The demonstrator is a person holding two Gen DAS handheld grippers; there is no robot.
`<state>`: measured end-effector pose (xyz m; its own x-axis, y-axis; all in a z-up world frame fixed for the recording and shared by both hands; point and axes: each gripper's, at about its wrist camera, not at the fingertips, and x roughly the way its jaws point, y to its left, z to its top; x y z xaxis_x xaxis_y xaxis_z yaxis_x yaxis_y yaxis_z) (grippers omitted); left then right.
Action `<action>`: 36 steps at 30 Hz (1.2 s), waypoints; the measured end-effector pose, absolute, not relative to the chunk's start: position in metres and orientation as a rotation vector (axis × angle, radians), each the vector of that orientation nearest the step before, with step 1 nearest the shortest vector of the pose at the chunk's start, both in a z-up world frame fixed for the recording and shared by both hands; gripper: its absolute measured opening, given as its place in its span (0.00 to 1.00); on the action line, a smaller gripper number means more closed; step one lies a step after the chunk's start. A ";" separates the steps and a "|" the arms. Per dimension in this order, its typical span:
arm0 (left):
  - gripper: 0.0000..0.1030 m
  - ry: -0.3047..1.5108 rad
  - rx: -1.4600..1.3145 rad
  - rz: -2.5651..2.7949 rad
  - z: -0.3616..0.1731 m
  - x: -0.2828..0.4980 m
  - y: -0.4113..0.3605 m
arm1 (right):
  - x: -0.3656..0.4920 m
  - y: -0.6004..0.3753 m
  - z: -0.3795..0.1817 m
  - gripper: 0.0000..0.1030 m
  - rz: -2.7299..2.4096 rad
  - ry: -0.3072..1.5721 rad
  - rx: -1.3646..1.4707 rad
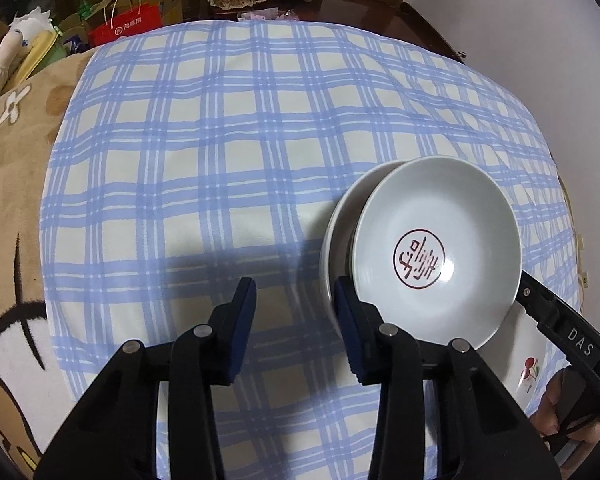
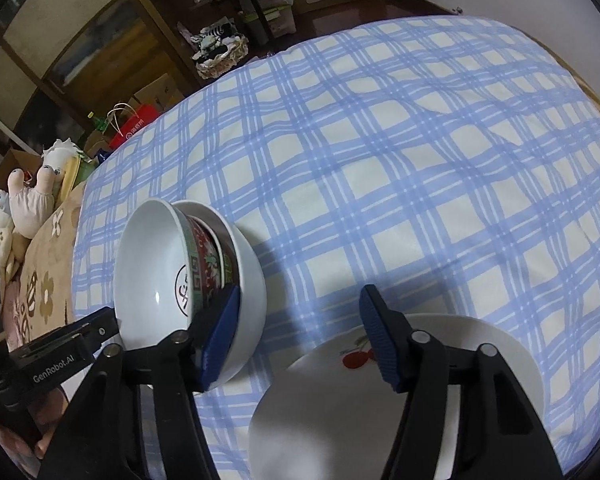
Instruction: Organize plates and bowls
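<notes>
A white bowl with a red round emblem [image 1: 436,248] sits tilted in a larger white bowl [image 1: 340,224] on the blue checked cloth. In the right wrist view the emblem bowl [image 2: 152,264] rests on a red-green patterned bowl [image 2: 208,264], nested in the large white bowl [image 2: 248,280]. A white plate with a cherry print [image 2: 340,396] lies near the front, also showing in the left wrist view [image 1: 528,372]. My left gripper [image 1: 296,312] is open beside the stack's left. My right gripper [image 2: 300,328] is open, between the stack and the plate.
The blue checked cloth [image 1: 228,140] covers a bed, with a brown flowered blanket [image 1: 16,168] at its left. Beyond the far edge are a red paper bag [image 1: 126,24], plush toys [image 2: 32,200], a basket [image 2: 220,56] and wooden shelves.
</notes>
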<state>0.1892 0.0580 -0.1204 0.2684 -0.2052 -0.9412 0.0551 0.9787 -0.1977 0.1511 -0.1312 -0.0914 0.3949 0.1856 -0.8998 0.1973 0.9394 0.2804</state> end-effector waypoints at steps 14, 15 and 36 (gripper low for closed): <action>0.22 1.263 -0.090 -0.210 -0.117 0.188 0.043 | 0.154 -0.116 -0.089 0.08 0.067 1.184 0.386; 0.22 1.263 -0.090 -0.212 -0.118 0.189 0.042 | 0.155 -0.115 -0.088 0.08 0.065 1.183 0.382; 0.23 1.276 -0.092 -0.168 -0.120 0.186 0.037 | 0.157 -0.114 -0.096 0.09 0.027 1.220 0.401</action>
